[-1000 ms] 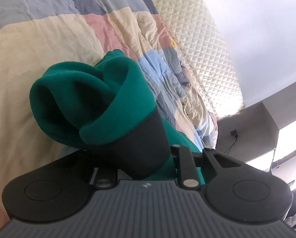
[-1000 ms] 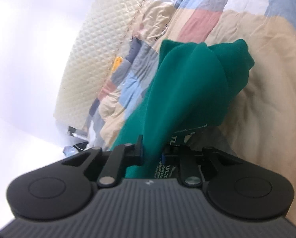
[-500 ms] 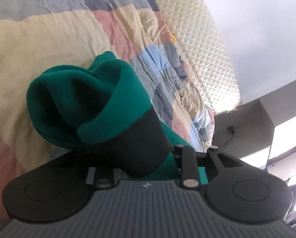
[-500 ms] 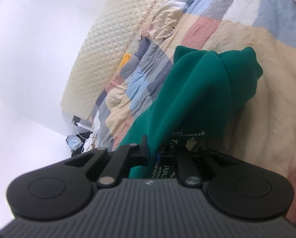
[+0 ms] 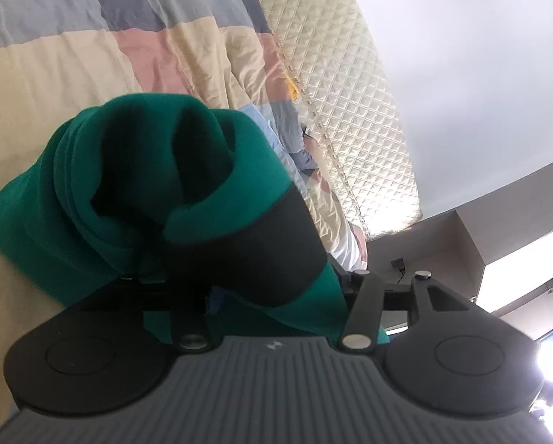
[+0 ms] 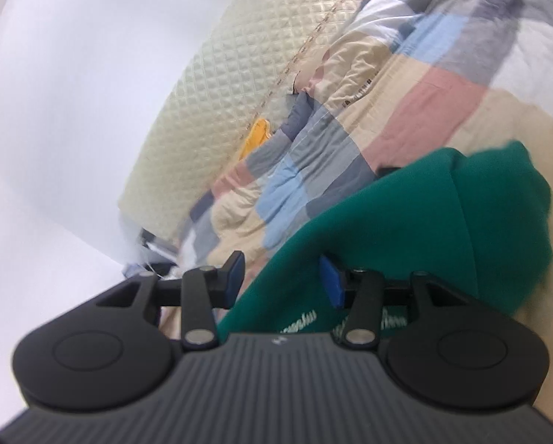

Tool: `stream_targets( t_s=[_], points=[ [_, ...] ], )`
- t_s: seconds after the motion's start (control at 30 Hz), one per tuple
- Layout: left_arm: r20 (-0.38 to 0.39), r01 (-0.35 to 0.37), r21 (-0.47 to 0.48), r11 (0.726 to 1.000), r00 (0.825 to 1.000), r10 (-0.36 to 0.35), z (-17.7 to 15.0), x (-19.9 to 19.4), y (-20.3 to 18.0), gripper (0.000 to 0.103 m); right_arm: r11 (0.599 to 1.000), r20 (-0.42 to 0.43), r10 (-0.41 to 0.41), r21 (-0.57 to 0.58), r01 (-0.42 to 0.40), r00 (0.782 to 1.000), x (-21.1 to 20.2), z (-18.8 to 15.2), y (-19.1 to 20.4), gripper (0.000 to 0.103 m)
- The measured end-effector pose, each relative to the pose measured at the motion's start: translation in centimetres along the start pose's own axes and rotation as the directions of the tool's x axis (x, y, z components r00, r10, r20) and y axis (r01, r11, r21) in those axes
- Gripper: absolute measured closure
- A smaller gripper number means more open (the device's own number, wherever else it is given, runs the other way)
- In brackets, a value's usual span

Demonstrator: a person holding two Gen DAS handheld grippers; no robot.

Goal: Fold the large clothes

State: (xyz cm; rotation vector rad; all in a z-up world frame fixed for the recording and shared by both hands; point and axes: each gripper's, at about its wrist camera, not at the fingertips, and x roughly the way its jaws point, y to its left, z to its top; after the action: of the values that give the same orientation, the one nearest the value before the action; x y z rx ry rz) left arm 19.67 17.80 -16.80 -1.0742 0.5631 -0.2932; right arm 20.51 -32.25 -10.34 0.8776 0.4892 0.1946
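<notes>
A green sweatshirt [image 5: 147, 170] with a black ribbed cuff [image 5: 261, 244] is bunched over my left gripper [image 5: 239, 281]. Its jaws are opening and stand wide, with the cloth still lying between them and hiding the left finger. In the right wrist view the same green sweatshirt [image 6: 406, 229], with white lettering [image 6: 302, 322] near the jaws, runs between the blue pads [image 6: 235, 273] of my right gripper [image 6: 282, 277]. Those jaws are opening too, and the left pad stands clear of the cloth. The garment rests on a patchwork bedspread [image 5: 54, 74].
The bedspread [image 6: 424, 92] spreads out in beige, pink, grey and blue squares. A cream quilted headboard [image 5: 350, 92] borders it, and a small yellow item [image 6: 256, 137] lies at its foot. A grey cabinet [image 5: 443, 244] stands past the bed's end, beside a bright window.
Both grippers have opened: the right one's blue pads, earlier pinched on the green cloth, now stand apart. Both hands have lifted and shifted, and the right wrist has rolled.
</notes>
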Motion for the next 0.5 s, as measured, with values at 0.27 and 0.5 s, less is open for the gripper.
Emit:
stream_targets(
  t_s=[0.27,0.5],
  points=[
    [-0.062,0.002,-0.028,1.000,0.998,-0.004,4.0,5.6,0.8,0.041,0.970,-0.014,-0.087,-0.230,0.082,0.996,7.4,0.6,1.3,0.055],
    [-0.125,0.129,-0.143,0.981,0.981,-0.147,6.8,9.0,4.3,0.025,0.892,0.049,-0.150,-0.425,0.156,0.987,13.5,-1.4,0.5,0.057]
  ],
)
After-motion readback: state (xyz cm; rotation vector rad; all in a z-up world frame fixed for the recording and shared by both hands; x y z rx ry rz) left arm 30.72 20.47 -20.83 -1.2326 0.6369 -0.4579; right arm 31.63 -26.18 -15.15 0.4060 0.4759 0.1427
